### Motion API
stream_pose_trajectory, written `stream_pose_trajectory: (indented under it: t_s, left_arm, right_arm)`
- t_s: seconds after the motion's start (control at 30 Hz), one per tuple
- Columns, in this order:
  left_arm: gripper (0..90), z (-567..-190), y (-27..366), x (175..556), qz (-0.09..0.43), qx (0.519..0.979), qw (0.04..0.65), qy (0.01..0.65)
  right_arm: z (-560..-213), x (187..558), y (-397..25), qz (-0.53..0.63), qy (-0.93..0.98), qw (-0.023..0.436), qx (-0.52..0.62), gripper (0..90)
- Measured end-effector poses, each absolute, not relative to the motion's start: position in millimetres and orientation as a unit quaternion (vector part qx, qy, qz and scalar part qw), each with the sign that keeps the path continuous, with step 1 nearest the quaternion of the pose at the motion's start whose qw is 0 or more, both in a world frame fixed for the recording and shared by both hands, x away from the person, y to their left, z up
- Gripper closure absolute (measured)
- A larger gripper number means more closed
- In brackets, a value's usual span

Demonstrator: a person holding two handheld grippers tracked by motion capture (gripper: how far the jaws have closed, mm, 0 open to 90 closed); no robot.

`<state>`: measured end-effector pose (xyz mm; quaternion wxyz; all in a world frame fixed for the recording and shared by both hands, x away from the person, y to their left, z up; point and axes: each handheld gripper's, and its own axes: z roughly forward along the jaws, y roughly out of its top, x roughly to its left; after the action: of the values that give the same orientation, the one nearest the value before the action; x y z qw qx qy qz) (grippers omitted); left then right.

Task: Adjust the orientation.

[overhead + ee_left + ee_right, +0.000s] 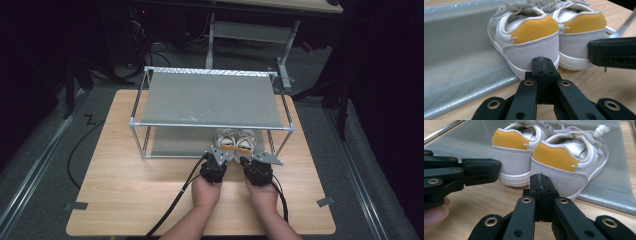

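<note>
My left gripper (543, 65) and right gripper (540, 182), jaws pressed together, push the heels of two small white sneakers with mustard heel tabs (235, 142) at the grey fabric shoe rack's (210, 97) front edge; toes are on the lower shelf, heels remain on the desk (125, 190)

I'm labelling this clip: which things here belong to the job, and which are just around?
In the job:
left shoe
right shoe
left claw, shut
right claw, shut
shoe rack

Just around:
table
tape marks
desk frame behind
</note>
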<state>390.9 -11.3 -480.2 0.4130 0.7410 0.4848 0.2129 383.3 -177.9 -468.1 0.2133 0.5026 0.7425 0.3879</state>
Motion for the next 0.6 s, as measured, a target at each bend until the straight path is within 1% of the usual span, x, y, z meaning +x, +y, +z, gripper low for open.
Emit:
stream_pose_trajectory:
  t_s: [0.07,0.23,0.4,0.5,0.6]
  left_arm:
    - [90.0,-481,-12,396,0.216,0.745,0.408,0.482]
    - [89.9,-483,-15,404,0.222,0.744,0.404,0.483]
    - [89.9,-483,-18,407,0.221,0.745,0.403,0.484]
    - [89.9,-484,-19,408,0.221,0.744,0.405,0.483]
    - [89.9,-485,-20,410,0.218,0.744,0.405,0.484]
  right_arm:
    - [-469,386,-177,0.391,0.742,0.209,0.503,90.0]
    - [-468,385,-180,0.390,0.745,0.217,0.495,90.0]
    - [-467,389,-191,0.386,0.737,0.220,0.508,90.0]
    - [-470,400,-206,0.377,0.732,0.226,0.521,90.0]
    - [-473,406,-207,0.377,0.732,0.230,0.518,90.0]
